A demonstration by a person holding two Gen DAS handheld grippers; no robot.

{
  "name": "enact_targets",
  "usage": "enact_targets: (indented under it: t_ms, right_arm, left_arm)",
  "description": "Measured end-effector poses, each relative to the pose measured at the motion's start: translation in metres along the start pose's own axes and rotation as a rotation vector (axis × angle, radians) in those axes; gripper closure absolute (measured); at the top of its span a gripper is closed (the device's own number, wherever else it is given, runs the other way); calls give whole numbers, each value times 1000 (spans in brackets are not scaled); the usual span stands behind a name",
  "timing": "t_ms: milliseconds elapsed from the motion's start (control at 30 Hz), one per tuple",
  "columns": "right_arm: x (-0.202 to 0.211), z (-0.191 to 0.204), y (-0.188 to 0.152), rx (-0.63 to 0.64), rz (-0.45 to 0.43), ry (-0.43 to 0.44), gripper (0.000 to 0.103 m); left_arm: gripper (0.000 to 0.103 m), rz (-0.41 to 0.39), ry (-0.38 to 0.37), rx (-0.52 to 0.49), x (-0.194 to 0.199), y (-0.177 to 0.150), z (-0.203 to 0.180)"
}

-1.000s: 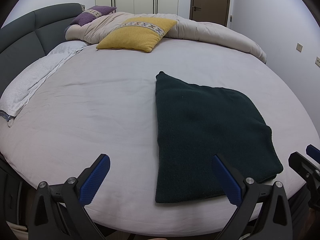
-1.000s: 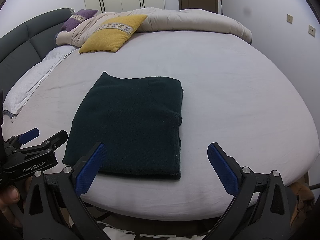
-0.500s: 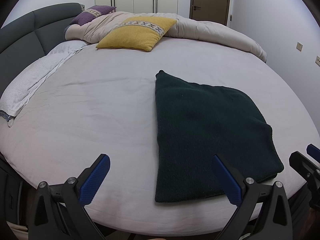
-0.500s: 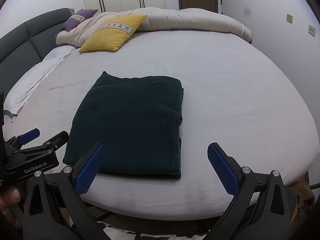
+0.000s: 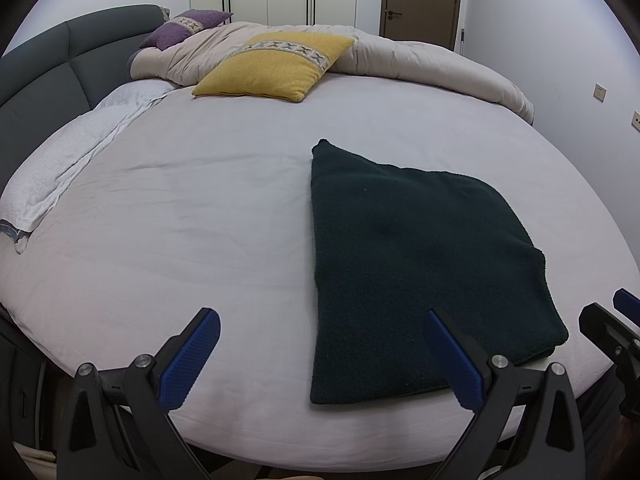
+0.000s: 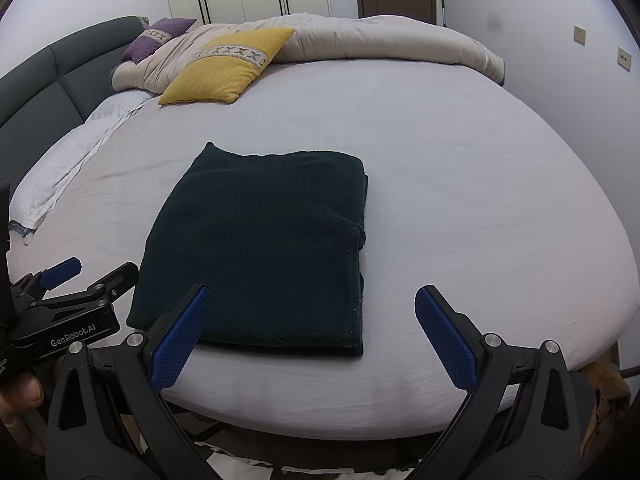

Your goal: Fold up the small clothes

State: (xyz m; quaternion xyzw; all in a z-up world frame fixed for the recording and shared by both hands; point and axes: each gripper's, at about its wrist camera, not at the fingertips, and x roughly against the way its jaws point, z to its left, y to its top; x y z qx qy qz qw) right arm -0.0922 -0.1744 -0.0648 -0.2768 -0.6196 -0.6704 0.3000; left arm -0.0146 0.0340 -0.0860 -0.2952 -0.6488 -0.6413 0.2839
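Observation:
A dark green knitted garment (image 5: 416,264) lies folded into a flat rectangle near the front edge of the bed; it also shows in the right wrist view (image 6: 264,248). My left gripper (image 5: 320,356) is open and empty, held above the bed's front edge, its right finger over the garment's near left corner. My right gripper (image 6: 312,332) is open and empty, held over the garment's near right corner. The left gripper also shows at the left of the right wrist view (image 6: 80,292).
The bed has a pale lilac sheet (image 5: 180,220). A yellow pillow (image 5: 276,66), a purple pillow (image 5: 188,28) and a rolled beige duvet (image 5: 420,64) lie at the back. A white towel (image 5: 60,168) lies along the left, by the dark headboard (image 5: 48,64).

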Motion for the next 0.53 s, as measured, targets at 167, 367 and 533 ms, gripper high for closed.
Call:
enact_targets:
  t_ms: [167, 367, 533]
  right_arm:
    - [0, 0, 1, -1, 0, 0, 0]
    - [0, 0, 1, -2, 0, -1, 0]
    - [1, 2, -1, -3, 1, 1, 0]
  left_arm:
    - [0, 2, -2, -1, 0, 0, 2]
    - [0, 5, -2, -4, -2, 0, 5]
    - [0, 9, -1, 0, -4, 0, 6]
